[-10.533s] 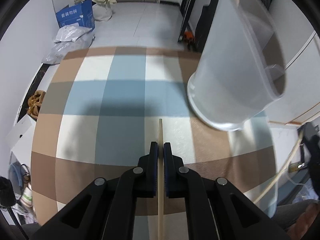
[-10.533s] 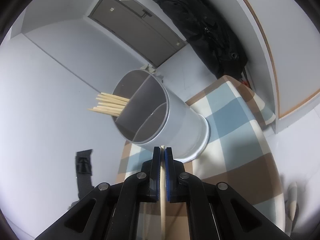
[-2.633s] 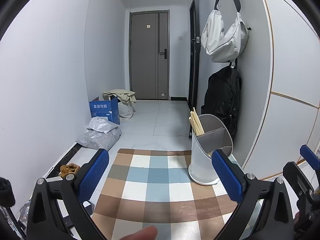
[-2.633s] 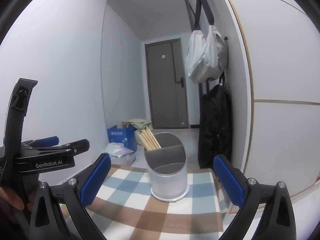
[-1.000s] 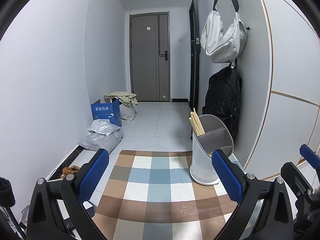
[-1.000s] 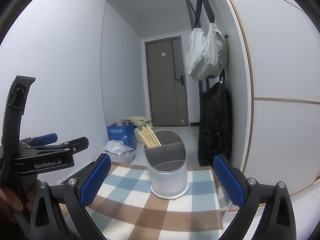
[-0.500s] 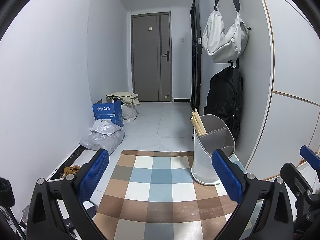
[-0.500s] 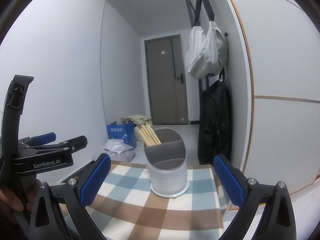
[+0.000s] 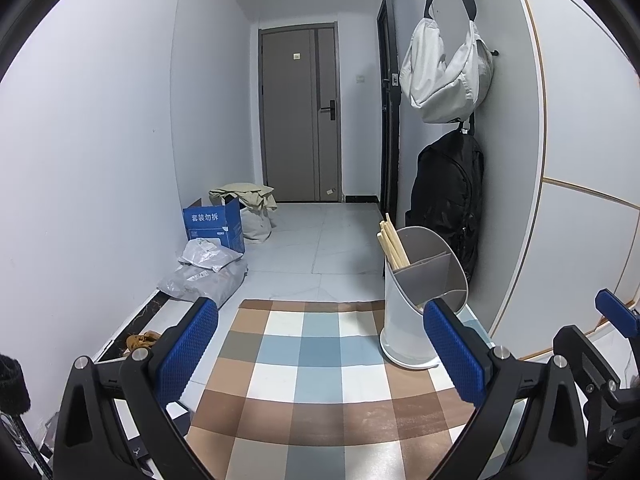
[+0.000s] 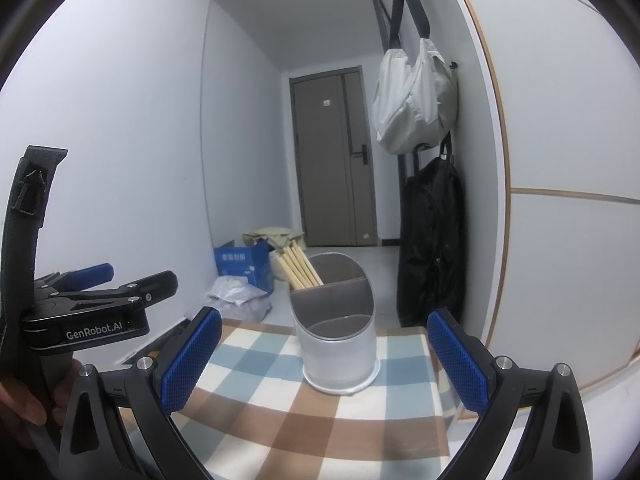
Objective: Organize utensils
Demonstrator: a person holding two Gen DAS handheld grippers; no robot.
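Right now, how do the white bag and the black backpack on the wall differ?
The white bag hangs high by its black strap, slouched and crumpled; the black backpack sits lower beneath it, upright and taller. The white bag is pale, the backpack dark. Both are against the same wall, behind the utensil holder.

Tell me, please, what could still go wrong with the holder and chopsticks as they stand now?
1. The chopsticks all lean to one side of the rear compartment and stick out past the rim, so a passing gripper could catch them.
2. The utensil holder is tall and stands on a soft checked cloth, so a knock might tip it.
3. It sits near the cloth's far edge, leaving little margin behind it.
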